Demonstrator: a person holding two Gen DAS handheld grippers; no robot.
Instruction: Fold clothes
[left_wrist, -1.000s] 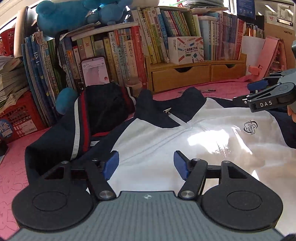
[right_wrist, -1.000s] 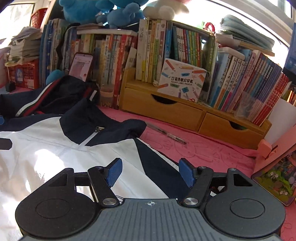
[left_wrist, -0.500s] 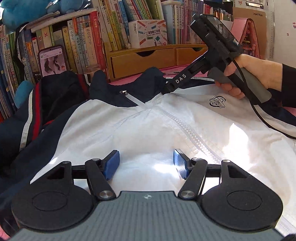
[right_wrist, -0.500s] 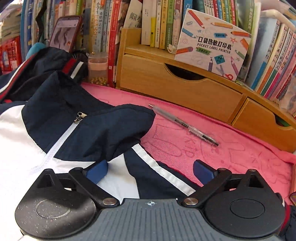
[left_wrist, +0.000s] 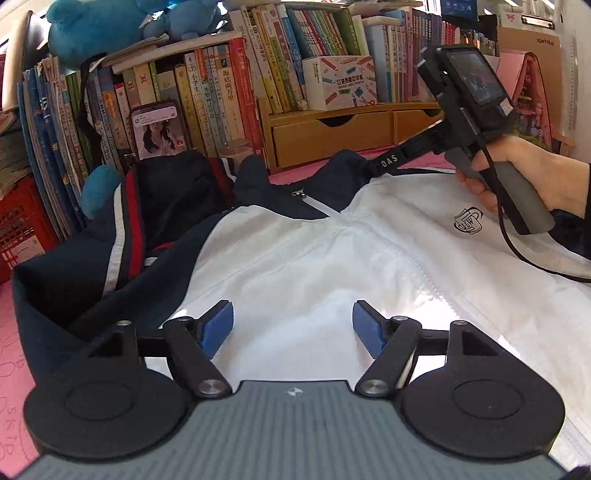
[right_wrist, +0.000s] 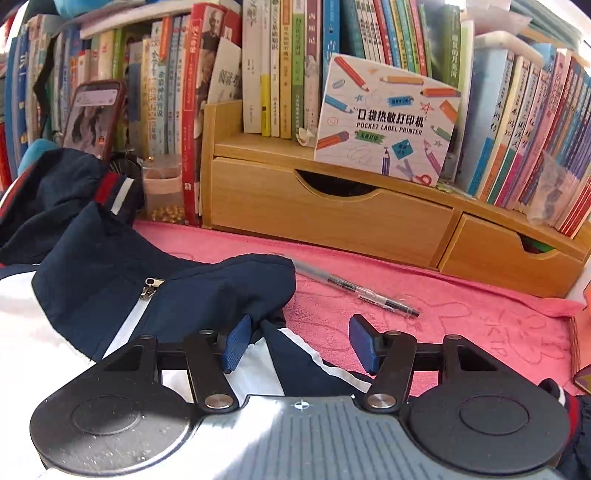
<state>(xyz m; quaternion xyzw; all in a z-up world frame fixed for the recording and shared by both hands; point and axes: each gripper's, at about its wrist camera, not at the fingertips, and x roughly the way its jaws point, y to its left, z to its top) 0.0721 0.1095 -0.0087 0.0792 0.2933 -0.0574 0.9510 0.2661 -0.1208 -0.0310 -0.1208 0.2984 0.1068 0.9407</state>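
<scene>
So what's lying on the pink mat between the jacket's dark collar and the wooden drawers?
A clear pen lies on the pink mat between the collar and the drawers, seen from the right wrist.

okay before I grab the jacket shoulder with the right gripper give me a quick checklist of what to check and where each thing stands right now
1. Right gripper jaws apart: ok, though they have just been closing, with navy collar fabric between them.
2. Pads pressing cloth: not ok, the right pad stands clear over the pink table cover.
3. Clear ballpoint pen out of the grip path: ok, it lies beyond the fingertips.
4. Left gripper free: ok, open above the white and navy zip jacket, jaws just opening.
5. Zipper closed: ok in the left wrist view.
6. Left sleeve flat: not ok, bunched against the books.
</scene>
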